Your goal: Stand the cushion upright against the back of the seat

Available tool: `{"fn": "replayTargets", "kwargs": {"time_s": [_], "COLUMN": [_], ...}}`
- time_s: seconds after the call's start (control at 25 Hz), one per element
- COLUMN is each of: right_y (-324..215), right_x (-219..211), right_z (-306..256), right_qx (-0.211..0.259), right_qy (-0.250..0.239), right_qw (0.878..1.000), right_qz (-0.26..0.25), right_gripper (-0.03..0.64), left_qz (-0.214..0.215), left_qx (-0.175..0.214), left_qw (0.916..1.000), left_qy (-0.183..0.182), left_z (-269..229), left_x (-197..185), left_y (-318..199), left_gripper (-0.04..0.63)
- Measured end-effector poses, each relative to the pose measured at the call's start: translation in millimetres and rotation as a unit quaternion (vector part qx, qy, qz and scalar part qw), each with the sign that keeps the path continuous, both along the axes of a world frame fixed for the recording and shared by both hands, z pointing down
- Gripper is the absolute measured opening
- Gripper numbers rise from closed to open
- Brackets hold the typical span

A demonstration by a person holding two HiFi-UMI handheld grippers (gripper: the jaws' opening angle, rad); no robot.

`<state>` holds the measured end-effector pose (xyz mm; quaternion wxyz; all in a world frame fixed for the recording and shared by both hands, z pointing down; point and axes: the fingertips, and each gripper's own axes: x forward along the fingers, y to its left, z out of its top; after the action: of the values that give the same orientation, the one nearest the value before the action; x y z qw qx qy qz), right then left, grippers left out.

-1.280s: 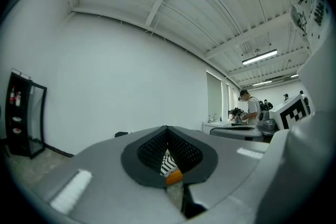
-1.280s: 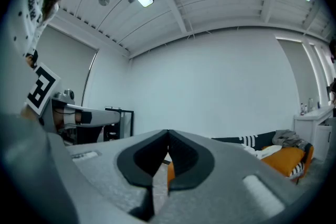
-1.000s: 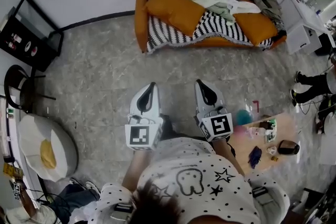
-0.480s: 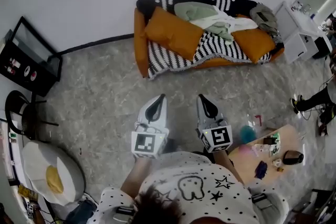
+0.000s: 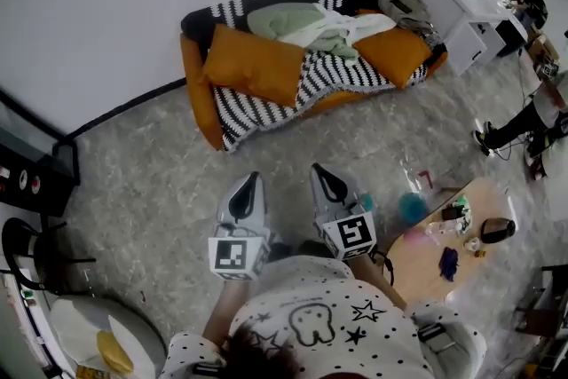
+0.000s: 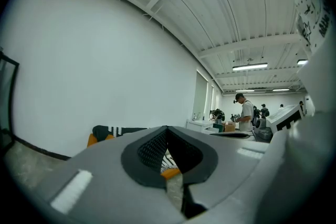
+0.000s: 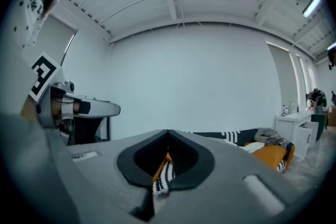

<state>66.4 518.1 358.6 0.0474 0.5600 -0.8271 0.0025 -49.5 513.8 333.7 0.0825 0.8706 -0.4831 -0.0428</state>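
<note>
An orange sofa (image 5: 197, 93) with a black-and-white striped blanket (image 5: 266, 106) stands against the far wall. One orange cushion (image 5: 253, 65) leans at its left end, and another orange cushion (image 5: 395, 49) lies at its right end. Green and white clothes (image 5: 306, 20) are piled on the backrest. My left gripper (image 5: 251, 179) and right gripper (image 5: 318, 169) hover side by side over the floor, well short of the sofa, both shut and empty. The left gripper (image 6: 167, 127) view shows the sofa's end (image 6: 105, 131) beyond its tips. The right gripper (image 7: 168, 132) view shows the right cushion (image 7: 273, 153).
A low wooden table (image 5: 417, 253) with small items stands at my right. A white cabinet (image 5: 470, 13) sits beside the sofa's right end. A black shelf (image 5: 27, 177), a black chair (image 5: 27, 244) and a white floor cushion (image 5: 80, 333) are at left. A person's legs (image 5: 515, 124) show at far right.
Both grippers have travelled level across the floor towards the sofa, which now looks nearer and further left in the head view. Both stayed shut.
</note>
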Motion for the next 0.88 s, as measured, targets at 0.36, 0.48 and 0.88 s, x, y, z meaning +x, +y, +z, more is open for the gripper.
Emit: {"fn": "replayTargets", "kwargs": {"time_s": [0.36, 0.48, 0.88], "right_y": [-10, -17, -83], "right_x": [24, 35, 49], "right_z": [-1, 2, -4], "right_qx": [-0.003, -0.007, -0.005], "right_qy": [0.003, 0.003, -0.007], "right_qw": [1.000, 0.999, 1.000], "right_qz": [0.030, 0.032, -0.019], "right_gripper": [-0.002, -0.002, -0.002], "left_qz": [0.029, 0.032, -0.027], "left_qx": [0.000, -0.006, 0.009], "left_qw": [0.9995, 0.9994, 0.9996], "left_qy": [0.009, 0.016, -0.004], "left_z": [-1, 1, -12], "left_x": [27, 39, 48], "left_y": [-22, -29, -70], "left_gripper": [-0.005, -0.005, -0.003]}}
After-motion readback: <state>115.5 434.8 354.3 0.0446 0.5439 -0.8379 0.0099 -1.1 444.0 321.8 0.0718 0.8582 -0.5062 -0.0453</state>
